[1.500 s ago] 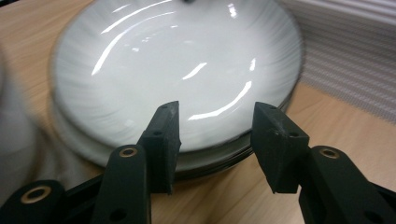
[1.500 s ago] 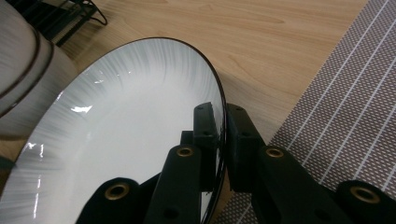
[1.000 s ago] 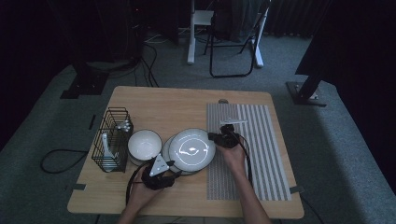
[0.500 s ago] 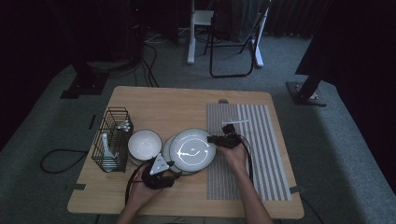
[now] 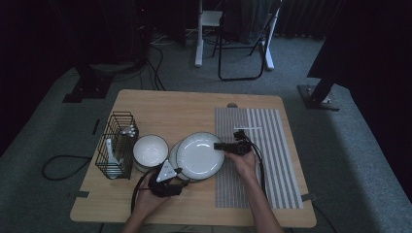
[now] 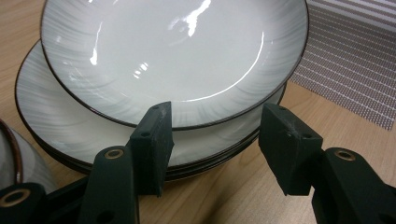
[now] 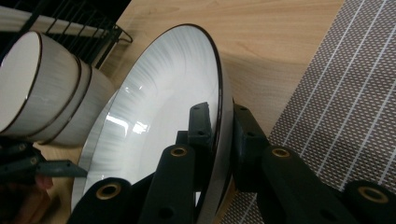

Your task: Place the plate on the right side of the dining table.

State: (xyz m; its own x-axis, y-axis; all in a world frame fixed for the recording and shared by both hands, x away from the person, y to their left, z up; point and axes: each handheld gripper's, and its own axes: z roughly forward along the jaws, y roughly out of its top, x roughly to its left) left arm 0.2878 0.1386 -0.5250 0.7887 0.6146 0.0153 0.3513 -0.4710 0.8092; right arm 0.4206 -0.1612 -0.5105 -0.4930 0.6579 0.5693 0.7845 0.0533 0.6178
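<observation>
High view: the top plate (image 5: 199,155) is pinched at its 3 o'clock rim by the right gripper (image 5: 219,145), above the placemat (image 5: 257,160) edge. Compared with a second ago, the plate is seen lifted off the stack (image 5: 176,156) and shifted toward 3 o'clock. The left gripper (image 5: 176,171) is parked at the stack's 6 o'clock, jaws just opened further, nothing held. Bowls (image 5: 149,150) and a wire rack (image 5: 116,145) are seen at 9 o'clock.

Left gripper view: jaws stand wide either side of the stack (image 6: 140,135) rim, not touching; the raised plate (image 6: 173,51) is seen above it.

Right gripper view: jaws clamped narrow on the plate (image 7: 159,116) rim, the plate tilted over the table (image 7: 280,42).

Judged: separation is done; a carry to the placemat is likely next.
</observation>
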